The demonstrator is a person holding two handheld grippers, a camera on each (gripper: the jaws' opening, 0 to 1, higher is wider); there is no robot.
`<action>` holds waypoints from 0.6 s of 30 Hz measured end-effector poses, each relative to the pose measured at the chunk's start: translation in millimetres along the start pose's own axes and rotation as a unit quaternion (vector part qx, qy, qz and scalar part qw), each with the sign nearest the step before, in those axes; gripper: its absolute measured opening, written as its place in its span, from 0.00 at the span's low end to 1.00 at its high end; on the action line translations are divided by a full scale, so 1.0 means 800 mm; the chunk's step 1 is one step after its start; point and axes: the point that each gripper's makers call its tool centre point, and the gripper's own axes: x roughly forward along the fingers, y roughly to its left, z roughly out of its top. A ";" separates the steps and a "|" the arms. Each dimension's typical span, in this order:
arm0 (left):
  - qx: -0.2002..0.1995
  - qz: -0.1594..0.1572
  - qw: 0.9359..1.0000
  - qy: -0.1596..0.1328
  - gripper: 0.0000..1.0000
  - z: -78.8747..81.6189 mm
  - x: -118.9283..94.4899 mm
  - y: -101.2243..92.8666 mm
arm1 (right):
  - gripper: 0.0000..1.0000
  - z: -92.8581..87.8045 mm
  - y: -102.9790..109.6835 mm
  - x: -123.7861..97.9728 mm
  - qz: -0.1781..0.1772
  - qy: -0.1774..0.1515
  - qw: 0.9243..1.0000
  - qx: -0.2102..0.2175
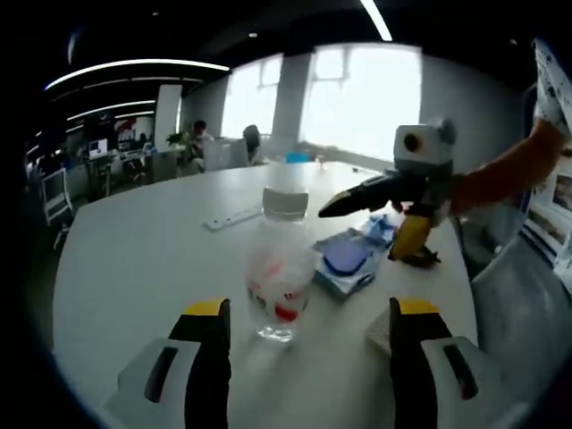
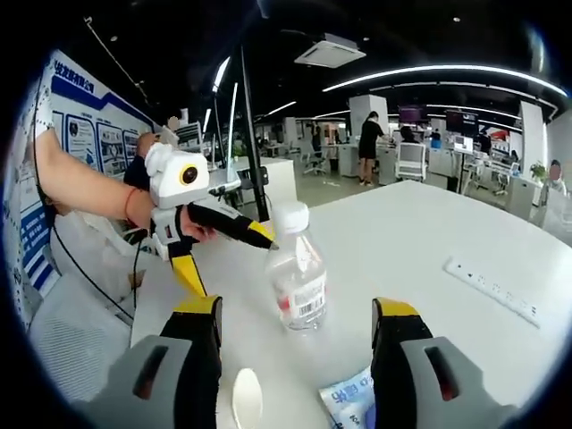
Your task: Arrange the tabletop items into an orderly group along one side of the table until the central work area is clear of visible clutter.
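Both your grippers (image 1: 308,335) (image 2: 295,335) gape open around nothing, the water bottle (image 1: 280,268) (capped, upright) standing between them on the white table (image 1: 134,259).

Open office: bright windows (image 1: 357,94), ceiling light strips (image 2: 447,73), desks, white chairs (image 2: 410,161).

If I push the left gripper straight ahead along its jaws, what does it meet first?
Most likely the clear plastic water bottle with the white cap, standing upright between the open jaws of the left gripper. Depth is hard to judge, but nothing lies nearer.
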 end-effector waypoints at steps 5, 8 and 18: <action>-0.003 0.007 1.000 -0.001 0.68 0.000 -0.012 -0.006 | 0.65 -0.007 0.005 -0.013 0.000 0.010 1.000 -0.006; -0.006 0.011 1.000 -0.006 0.68 0.002 -0.020 -0.010 | 0.64 -0.010 0.006 -0.022 -0.001 0.013 1.000 -0.006; -0.014 0.019 1.000 -0.012 0.68 -0.005 -0.041 -0.033 | 0.63 -0.032 0.020 -0.040 0.022 0.042 0.999 -0.004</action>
